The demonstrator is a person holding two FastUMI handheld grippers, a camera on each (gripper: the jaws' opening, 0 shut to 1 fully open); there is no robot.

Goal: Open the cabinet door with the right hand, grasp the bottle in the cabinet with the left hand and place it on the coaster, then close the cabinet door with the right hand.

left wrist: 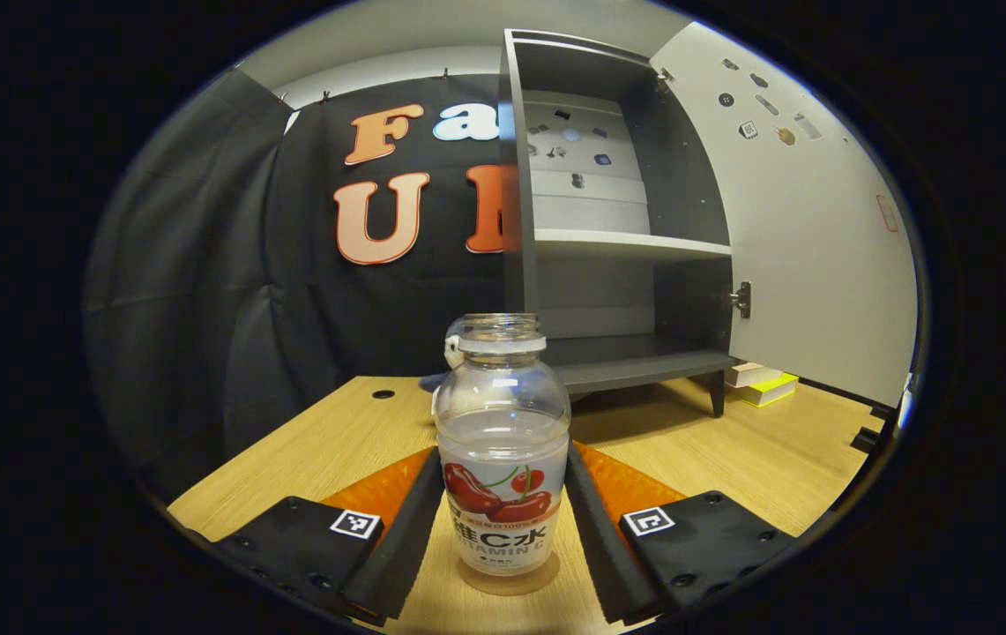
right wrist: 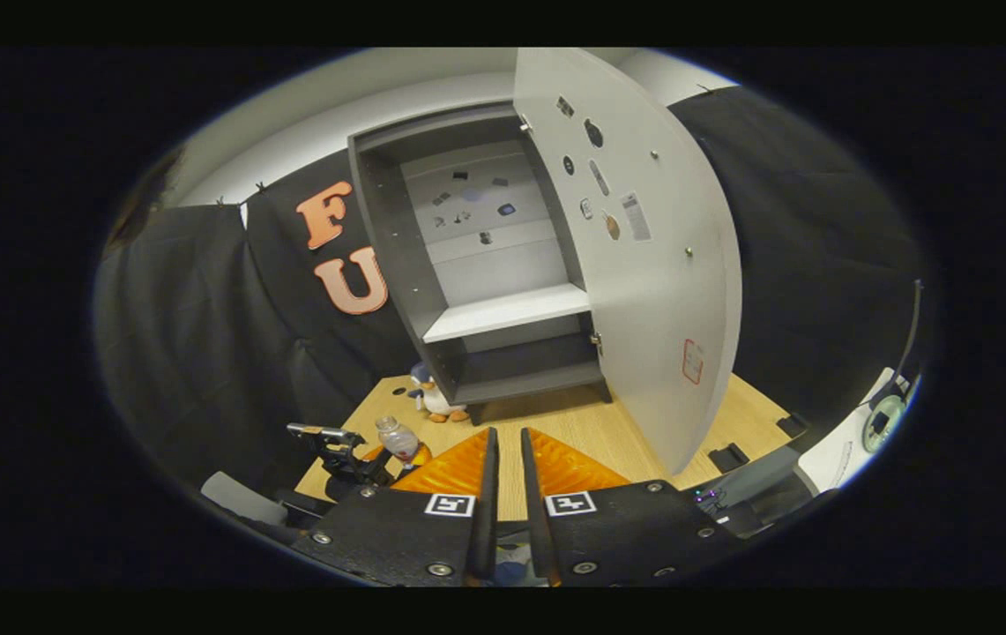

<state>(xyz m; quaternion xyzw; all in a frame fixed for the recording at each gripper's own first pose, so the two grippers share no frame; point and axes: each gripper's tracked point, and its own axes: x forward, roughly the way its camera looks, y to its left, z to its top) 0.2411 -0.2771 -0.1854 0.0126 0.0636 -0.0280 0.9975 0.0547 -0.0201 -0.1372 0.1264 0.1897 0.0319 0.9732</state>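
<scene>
While the door (left wrist: pixel 811 229) of the cabinet (left wrist: pixel 608 220) stands swung wide, the bottle (left wrist: pixel 503 441) sits upright on the coaster (left wrist: pixel 507 578) on the table (left wrist: pixel 758 450), between the fingers of the left tongs (left wrist: pixel 503 520). Those fingers flank the bottle closely on both sides, but whether they press on it or stand just clear I cannot tell. The bottle is clear, without a cap, part filled, with a label showing red fruit. Behind it the cabinet's lower compartment and upper shelf (left wrist: pixel 626 245) are bare, with small stickers on the back panel and on the inside of the door. Two flat boxes (left wrist: pixel 760 381) lie on the table under the door's lower edge. In the right gripper view, the right tongs (right wrist: pixel 503 476) are drawn narrow with a thin gap and nothing between the fingers, pointing at the cabinet (right wrist: pixel 485 265) from well back. The door (right wrist: pixel 644 256) hangs open to their right. Off to the left sits the bottle (right wrist: pixel 397 438) with the left tongs (right wrist: pixel 383 463) about it, and a penguin toy (right wrist: pixel 432 397) stands by the cabinet's foot.
</scene>
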